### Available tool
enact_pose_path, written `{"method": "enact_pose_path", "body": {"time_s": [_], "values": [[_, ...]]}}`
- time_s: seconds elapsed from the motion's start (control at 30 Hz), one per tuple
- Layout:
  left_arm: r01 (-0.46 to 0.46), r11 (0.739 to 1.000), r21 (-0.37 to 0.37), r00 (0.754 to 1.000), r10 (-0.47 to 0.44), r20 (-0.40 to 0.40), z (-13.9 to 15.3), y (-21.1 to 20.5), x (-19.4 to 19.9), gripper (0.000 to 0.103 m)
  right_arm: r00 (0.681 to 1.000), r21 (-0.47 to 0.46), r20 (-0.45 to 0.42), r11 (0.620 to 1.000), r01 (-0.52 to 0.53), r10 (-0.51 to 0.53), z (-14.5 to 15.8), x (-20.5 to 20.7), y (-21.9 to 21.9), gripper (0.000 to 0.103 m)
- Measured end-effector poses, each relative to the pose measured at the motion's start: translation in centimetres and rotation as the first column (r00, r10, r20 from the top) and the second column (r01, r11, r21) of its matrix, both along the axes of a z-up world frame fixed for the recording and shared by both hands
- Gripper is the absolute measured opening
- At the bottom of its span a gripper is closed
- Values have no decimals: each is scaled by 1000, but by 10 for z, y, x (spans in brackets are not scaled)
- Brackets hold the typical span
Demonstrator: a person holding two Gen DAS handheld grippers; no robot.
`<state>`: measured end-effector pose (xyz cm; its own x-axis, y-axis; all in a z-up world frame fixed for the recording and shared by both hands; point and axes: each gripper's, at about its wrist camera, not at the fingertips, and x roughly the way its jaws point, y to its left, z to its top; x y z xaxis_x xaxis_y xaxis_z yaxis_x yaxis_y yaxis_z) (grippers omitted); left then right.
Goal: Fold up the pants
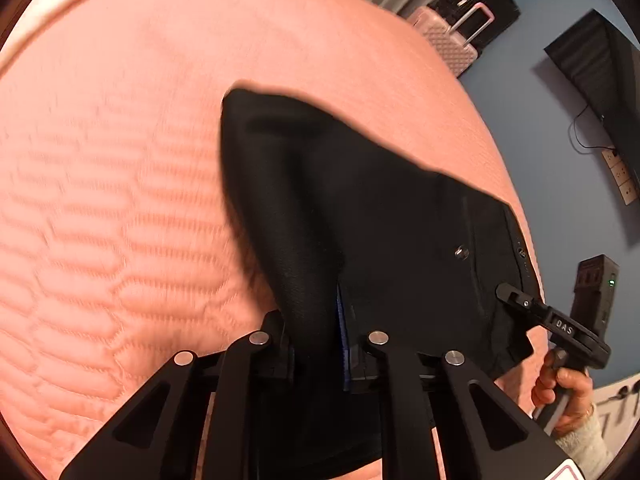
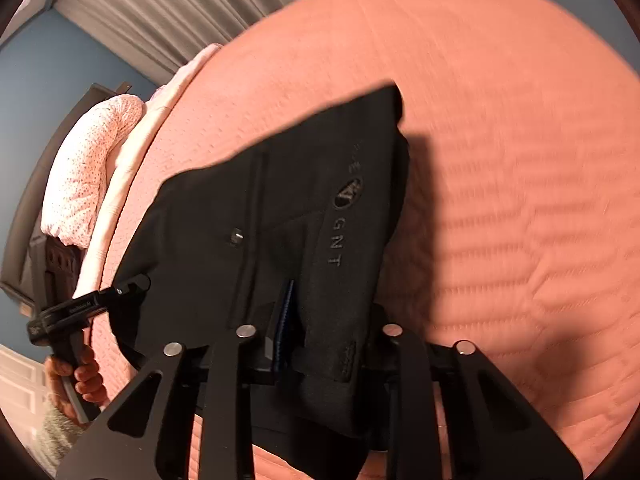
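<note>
Bedroom, blue walls; salmon quilted bedspread [image 1: 120,200] fills most of the frame, blurred. Two suitcases [image 1: 468,28] stand by the grey curtain.

Left wrist view: black pants [image 1: 360,216] held up above the bed, cloth bunched between the clenched fingers of the left gripper [image 1: 320,356]. At far right, the right gripper [image 1: 505,293] pinches the same garment's edge.

Right wrist view: right gripper clamped on the pants beside the "GNT" lettering [image 2: 336,240]. Speckled pillow [image 2: 84,168] at left, probably at the bed's head.
</note>
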<state>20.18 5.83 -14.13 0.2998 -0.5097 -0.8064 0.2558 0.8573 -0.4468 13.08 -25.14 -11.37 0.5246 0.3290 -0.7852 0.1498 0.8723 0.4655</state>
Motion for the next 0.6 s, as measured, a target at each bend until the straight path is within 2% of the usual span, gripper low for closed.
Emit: {"method": "enact_pose_path", "body": {"time_s": [0.13, 0.2, 0.4, 0.5, 0.53, 0.57, 0.6], "values": [[8, 1000, -18, 993, -6, 116, 41, -8, 18, 7, 996, -31, 89, 1000, -1, 4, 34, 19, 2, 21], [17, 999, -37, 991, -12, 136, 55, -14, 39, 7, 991, -47, 132, 999, -14, 20, 51, 41, -1, 21], [24, 1000, 4, 960, -24, 280, 97, -48, 115, 7, 969, -129, 242, 992, -15, 46, 89, 122, -15, 20], [-2, 1000, 21, 954, -4, 300, 96, -60, 158, 9, 963, -148, 267, 989, 12, 28, 91, 169, -24, 23], [-33, 998, 48, 953, 17, 301, 90, -63, 176, 11, 964, -140, 264, 990, 17, 21, 85, 187, -27, 25], [-72, 993, 93, 950, 40, 309, 81, -66, 189, 18, 982, -157, 187, 987, 31, -1, 60, 219, -36, 32], [-107, 984, 144, 950, 58, 307, 70, -67, 200, 27, 982, -157, 187, 987, 31, -1, 60, 219, -36, 35]]}}
